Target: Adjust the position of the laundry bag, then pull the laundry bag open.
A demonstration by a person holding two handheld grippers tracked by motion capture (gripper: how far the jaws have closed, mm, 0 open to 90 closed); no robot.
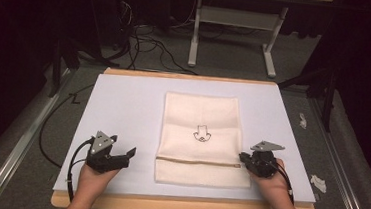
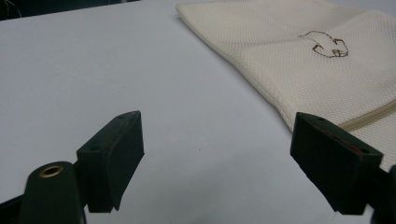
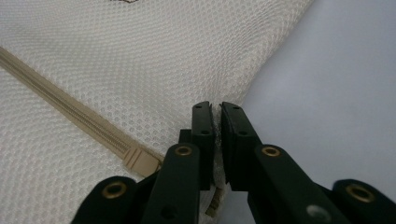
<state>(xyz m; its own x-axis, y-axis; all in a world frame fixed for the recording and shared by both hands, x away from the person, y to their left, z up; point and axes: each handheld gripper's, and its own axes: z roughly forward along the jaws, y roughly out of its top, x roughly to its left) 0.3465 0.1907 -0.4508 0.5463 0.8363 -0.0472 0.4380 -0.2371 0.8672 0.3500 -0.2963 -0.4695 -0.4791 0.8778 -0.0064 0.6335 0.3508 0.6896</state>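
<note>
We see a wooden table with a pale board covering most of its top; on the board lies a cream mesh bag, flat, its zip running across near our edge.

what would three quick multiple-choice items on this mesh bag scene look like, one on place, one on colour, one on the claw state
1. Where does the mesh bag lie on the white board?
A. right of the middle
B. at the far left edge
C. hanging off the near edge

2. What colour is the mesh bag?
A. blue
B. cream
C. black

3. How do the jaws of the left claw stand?
A. pressed on the zipper
B. shut on the bag
C. wide apart with bare board between them

Answers:
1 A, the high view shows the bag a little right of centre, its right edge by the right claw.
2 B, the cream weave shows in each view.
3 C, the left gripper view shows a wide gap over the board.
</note>
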